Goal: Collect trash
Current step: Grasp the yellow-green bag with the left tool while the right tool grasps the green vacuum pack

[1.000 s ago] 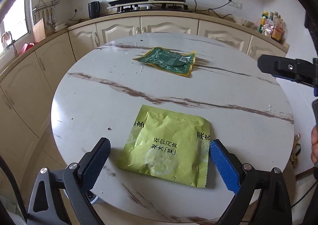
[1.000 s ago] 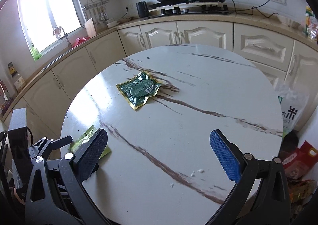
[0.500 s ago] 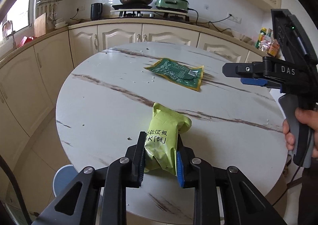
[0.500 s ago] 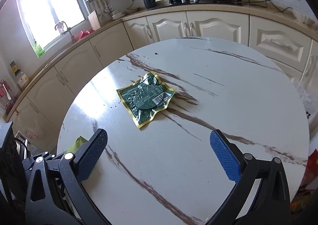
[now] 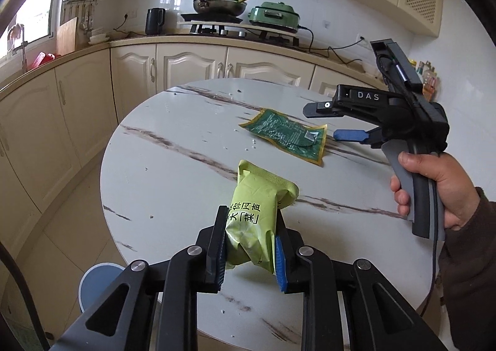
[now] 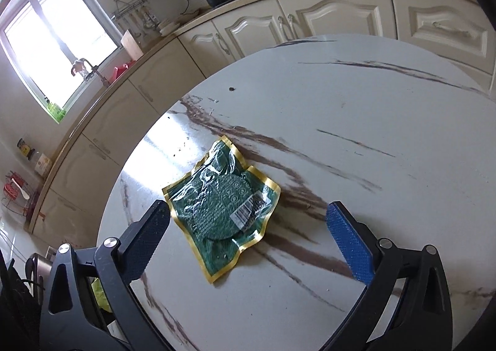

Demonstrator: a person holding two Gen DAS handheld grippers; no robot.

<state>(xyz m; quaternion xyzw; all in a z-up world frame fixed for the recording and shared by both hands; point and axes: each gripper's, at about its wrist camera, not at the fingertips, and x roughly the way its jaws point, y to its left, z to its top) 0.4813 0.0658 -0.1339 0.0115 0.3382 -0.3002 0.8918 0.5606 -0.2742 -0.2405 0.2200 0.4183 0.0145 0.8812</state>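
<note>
Left wrist view: the left gripper (image 5: 249, 245) is clamping the yellow-green packet (image 5: 254, 220) between its two pads, squeezing the packet's lower part into a fold while its crimped top edge is standing up and leaning toward the far side, above the near part of the round marble table (image 5: 173, 165). Farther along the table, the dark green wrapper (image 5: 286, 134) with a gold border is lying flat on the surface. The right gripper (image 5: 328, 121) is reaching in from the right side, held by the person's right hand (image 5: 434, 186), with its fingertips hovering just beside the far right corner of the dark green wrapper. A blue stool (image 5: 99, 282) is showing below the table's near left edge. Right wrist view: the right gripper (image 6: 248, 227) is holding its jaws wide apart, with the dark green wrapper (image 6: 223, 205) lying flat on the round marble table (image 6: 356, 103) between and slightly ahead of the two pads, nearer the left pad; neither pad appears to be touching it. A corner of the yellow-green packet (image 6: 100, 295) is peeking out at lower left behind the gripper's frame.
</note>
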